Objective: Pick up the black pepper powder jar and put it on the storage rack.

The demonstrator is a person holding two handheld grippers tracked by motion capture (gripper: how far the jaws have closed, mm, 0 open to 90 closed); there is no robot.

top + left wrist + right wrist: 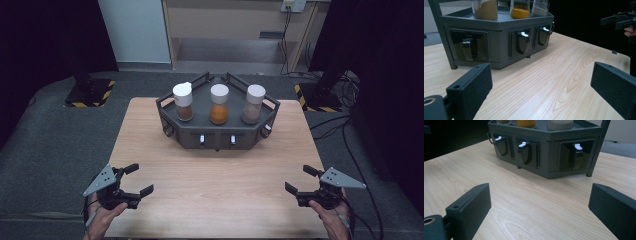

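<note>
Table [215, 200] carries a dark six-sided spice rack [218, 131] at its far middle, long axis running left to right, three jars on top. Left gripper [134, 179] and right gripper [299, 179] sit at the near corners, jaws spread wide and empty; rack lies ahead, about equally far from both

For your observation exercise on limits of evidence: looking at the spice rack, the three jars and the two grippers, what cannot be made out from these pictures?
- Jars' lids: cut off by the top edge in the left gripper view, as on the orange jar.
- Rack back side: hidden by its own body in the high view.
- Rack's front hooks: too small in the high view to tell their shape.
- Left gripper and right gripper jaw pads: too small there.
</note>
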